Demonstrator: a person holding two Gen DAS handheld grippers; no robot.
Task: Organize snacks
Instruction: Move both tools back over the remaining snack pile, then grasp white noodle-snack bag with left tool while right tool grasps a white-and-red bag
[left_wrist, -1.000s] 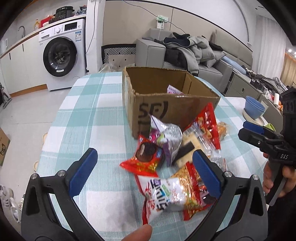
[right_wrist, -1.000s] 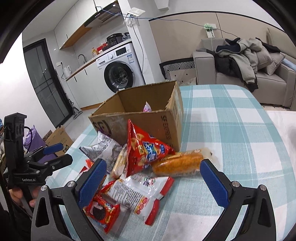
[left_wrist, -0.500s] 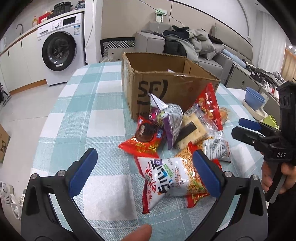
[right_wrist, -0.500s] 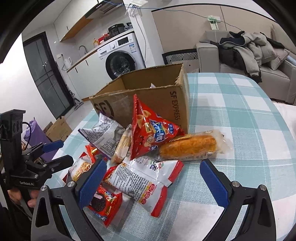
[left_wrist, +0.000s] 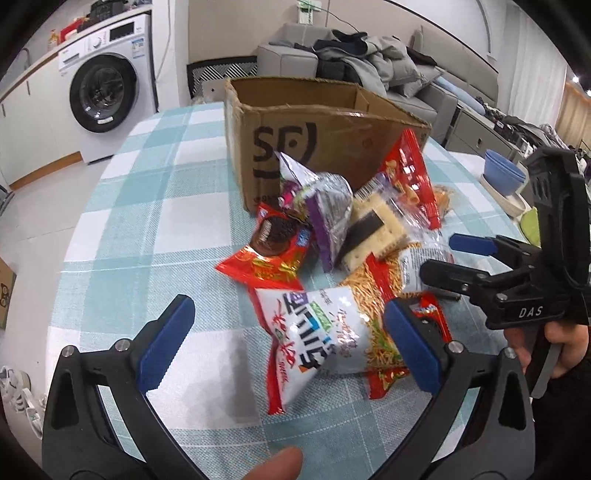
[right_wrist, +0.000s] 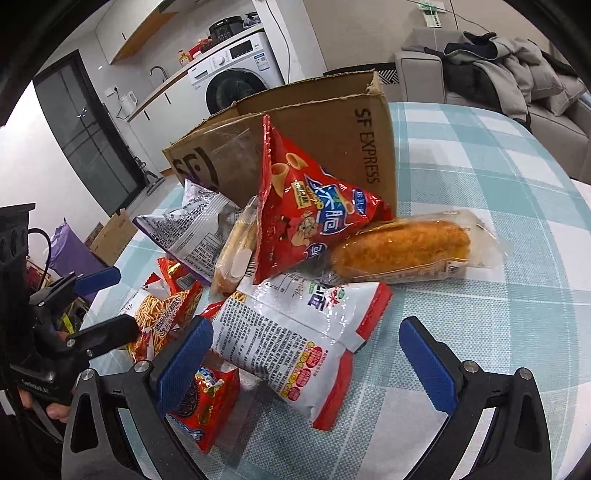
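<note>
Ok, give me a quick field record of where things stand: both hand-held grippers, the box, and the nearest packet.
left hand-held gripper: open, holding nothing, over the white noodle-snack packet
right hand-held gripper: open, holding nothing, over the same packet
cardboard box: upright, open top, behind the pile
snack pile: on the checked tablecloth, in front of the box
red chip bag: leaning against the box

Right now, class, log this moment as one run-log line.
left claw: open, over white snack bag | right claw: open, empty | cardboard box: behind snack pile | phase: approach
</note>
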